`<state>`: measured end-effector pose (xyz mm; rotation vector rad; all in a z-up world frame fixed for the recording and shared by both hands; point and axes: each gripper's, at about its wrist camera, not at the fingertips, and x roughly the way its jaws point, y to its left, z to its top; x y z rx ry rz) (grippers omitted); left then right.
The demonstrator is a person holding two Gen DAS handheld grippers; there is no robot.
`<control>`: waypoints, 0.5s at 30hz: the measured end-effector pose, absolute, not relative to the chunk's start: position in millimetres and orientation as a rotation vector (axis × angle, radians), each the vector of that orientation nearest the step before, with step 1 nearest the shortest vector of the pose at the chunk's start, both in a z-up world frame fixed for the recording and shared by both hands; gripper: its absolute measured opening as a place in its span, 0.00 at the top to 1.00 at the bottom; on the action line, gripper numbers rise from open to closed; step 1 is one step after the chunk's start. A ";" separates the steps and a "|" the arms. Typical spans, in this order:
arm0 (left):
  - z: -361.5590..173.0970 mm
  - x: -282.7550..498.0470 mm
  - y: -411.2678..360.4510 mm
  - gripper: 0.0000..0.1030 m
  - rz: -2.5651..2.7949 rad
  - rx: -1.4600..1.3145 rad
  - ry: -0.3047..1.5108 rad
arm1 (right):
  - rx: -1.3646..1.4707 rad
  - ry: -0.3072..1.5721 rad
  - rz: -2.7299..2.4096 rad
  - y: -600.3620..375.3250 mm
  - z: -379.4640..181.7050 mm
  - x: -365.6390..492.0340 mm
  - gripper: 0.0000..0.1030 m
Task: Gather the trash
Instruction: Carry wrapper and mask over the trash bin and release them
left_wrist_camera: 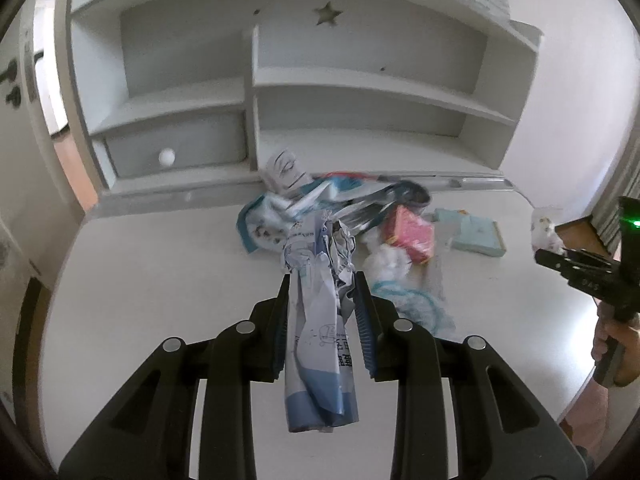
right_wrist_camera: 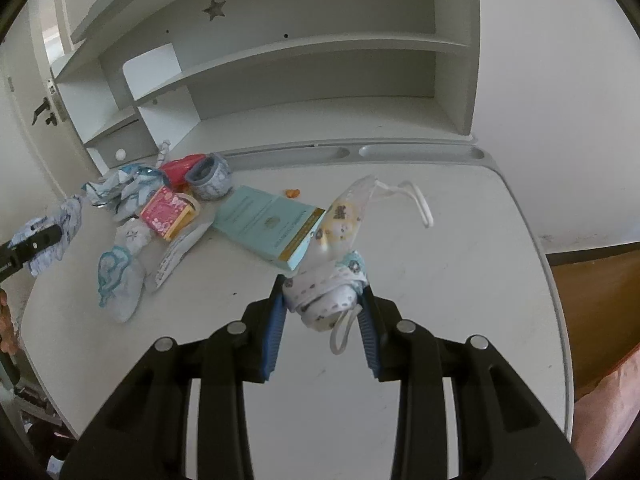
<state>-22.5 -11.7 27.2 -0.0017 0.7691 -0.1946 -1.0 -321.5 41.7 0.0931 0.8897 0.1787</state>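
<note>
My left gripper (left_wrist_camera: 322, 284) is shut on a crumpled blue-and-white wrapper (left_wrist_camera: 320, 340), held above the white desk (left_wrist_camera: 140, 280); the wrapper hangs down between the pads. In the right wrist view that same gripper (right_wrist_camera: 28, 246) shows at the left edge with the wrapper (right_wrist_camera: 66, 224) in it. My right gripper (right_wrist_camera: 324, 286) is shut on a patterned face mask (right_wrist_camera: 328, 292), whose clear packet (right_wrist_camera: 346, 216) and white ear loops (right_wrist_camera: 420, 204) stick out above the desk (right_wrist_camera: 460, 280). From the left wrist view, the right gripper (left_wrist_camera: 560, 260) appears at the right edge with the mask (left_wrist_camera: 544, 232).
A trash pile lies at the desk's back: pink box (right_wrist_camera: 166, 212), teal booklet (right_wrist_camera: 272, 228), blue-rimmed cup (right_wrist_camera: 210, 176), red packet (right_wrist_camera: 180, 168), white wrappers (right_wrist_camera: 120, 284), small orange bit (right_wrist_camera: 292, 193). White shelves (right_wrist_camera: 300, 52) and a drawer (left_wrist_camera: 176, 148) stand behind. A person's hand (left_wrist_camera: 612, 344) holds the right gripper.
</note>
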 end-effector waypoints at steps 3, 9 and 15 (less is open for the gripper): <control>42.4 -28.6 -36.6 0.72 -0.235 0.032 0.738 | 0.133 0.855 0.208 -330.0 52.8 -10.0 0.67; 60.1 -41.9 -147.3 0.72 -0.524 0.125 0.689 | 0.182 0.741 0.143 -383.7 102.1 -60.2 0.67; 62.2 -79.4 -306.0 0.72 -0.978 0.248 0.671 | 0.262 0.694 -0.113 -483.9 136.0 -151.8 0.67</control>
